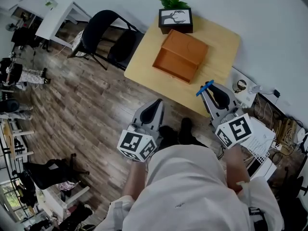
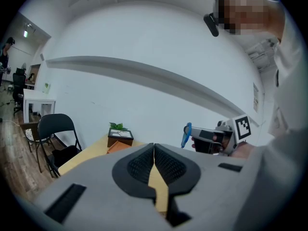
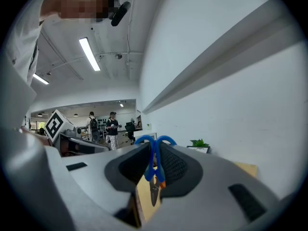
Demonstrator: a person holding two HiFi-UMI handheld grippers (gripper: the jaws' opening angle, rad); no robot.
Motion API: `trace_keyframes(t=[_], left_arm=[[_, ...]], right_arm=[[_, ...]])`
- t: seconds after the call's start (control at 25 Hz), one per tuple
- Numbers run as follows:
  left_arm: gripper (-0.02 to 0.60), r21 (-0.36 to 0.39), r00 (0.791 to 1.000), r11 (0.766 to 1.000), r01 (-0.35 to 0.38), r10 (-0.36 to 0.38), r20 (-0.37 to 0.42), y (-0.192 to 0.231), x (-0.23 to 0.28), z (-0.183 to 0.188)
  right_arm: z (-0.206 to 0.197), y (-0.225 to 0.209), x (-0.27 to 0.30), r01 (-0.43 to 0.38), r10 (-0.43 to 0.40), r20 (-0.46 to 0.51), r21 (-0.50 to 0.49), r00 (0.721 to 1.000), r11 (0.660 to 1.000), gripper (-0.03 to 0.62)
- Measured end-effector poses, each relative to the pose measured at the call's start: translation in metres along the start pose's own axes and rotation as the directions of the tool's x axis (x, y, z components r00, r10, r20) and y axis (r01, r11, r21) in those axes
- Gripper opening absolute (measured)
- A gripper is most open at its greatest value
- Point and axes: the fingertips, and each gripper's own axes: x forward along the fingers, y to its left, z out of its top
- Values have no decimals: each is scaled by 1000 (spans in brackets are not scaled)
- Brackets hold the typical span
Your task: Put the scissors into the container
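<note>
As its jaws are clamped on the blue handles, the right gripper [image 3: 155,154] carries the scissors [image 3: 153,165], loops up and blades hanging down between the pads.

Item: right gripper. Held above the near edge of the desk [image 1: 222,47], well short of the container.

Item: left gripper [image 2: 154,154]. Jaws pressed together with nothing between them; held off the desk's near corner, over the wooden floor [image 1: 91,114].

Item: container [image 1: 180,55]. Orange, box-shaped, in the middle of the desk, set at an angle. Whether its top is open cannot be told from here.

Item: black planter box [image 1: 175,19]. Tree picture on its face, green leaves behind; just beyond the container at the far edge.

Item: black chair [image 1: 108,37]. Beside the desk, to the left.

Step in hand, by judgement: carrying. The scissors are grasped and lifted but not yet over the container.

Next move, by judgement: bring the right gripper forward and left until the blades hang above the container, lower it, then part the jaws. If the top proves closed, the idle left gripper would have to open it first.
</note>
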Motion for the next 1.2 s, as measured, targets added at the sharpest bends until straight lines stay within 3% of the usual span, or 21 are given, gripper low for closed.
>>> trace_keyframes(t=[0.4, 0.92, 1.2], left_arm=[[8, -18, 1000, 1000, 12, -12, -9, 37, 13, 6], [8, 10, 983, 983, 181, -181, -25, 104, 63, 52], [8, -6, 963, 964, 265, -265, -49, 135, 90, 61]], right_arm=[[3, 0, 47, -16, 15, -21, -17, 1000, 1000, 72], [8, -16, 126, 84, -91, -89, -70, 992, 994, 72], [-15, -28, 166, 144, -171, -214, -136, 962, 980, 72]])
